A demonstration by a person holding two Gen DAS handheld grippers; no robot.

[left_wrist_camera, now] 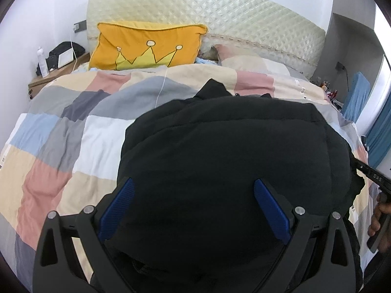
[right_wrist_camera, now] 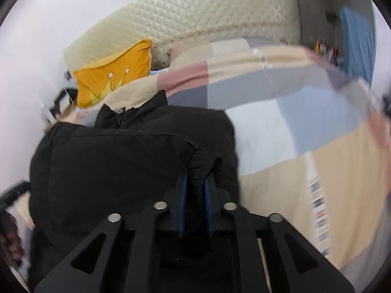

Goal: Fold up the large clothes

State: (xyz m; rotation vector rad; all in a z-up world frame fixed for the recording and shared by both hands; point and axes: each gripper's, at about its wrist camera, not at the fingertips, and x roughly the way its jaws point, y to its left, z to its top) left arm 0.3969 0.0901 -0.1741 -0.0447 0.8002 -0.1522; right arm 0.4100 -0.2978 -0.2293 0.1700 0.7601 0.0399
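Observation:
A bulky black padded jacket (left_wrist_camera: 232, 141) lies bunched on the patchwork quilt (left_wrist_camera: 80, 141) of a bed. My left gripper (left_wrist_camera: 194, 182) hovers over the jacket's near side with its blue pads (left_wrist_camera: 271, 210) spread wide, and dark fabric fills the space between them without being pinched. In the right wrist view the same jacket (right_wrist_camera: 110, 166) sits at the left, and my right gripper (right_wrist_camera: 196, 179) is shut on a gathered, puckered fold (right_wrist_camera: 202, 163) at the jacket's right edge. That fold stands up between the narrow pads.
A yellow crown cushion (left_wrist_camera: 146, 46) leans on the quilted cream headboard (left_wrist_camera: 220, 17). A white cable (left_wrist_camera: 162, 85) trails across the quilt. A wooden nightstand (left_wrist_camera: 44, 80) with a bottle and dark items stands at the left. A person's hand (left_wrist_camera: 381, 217) shows at the right edge.

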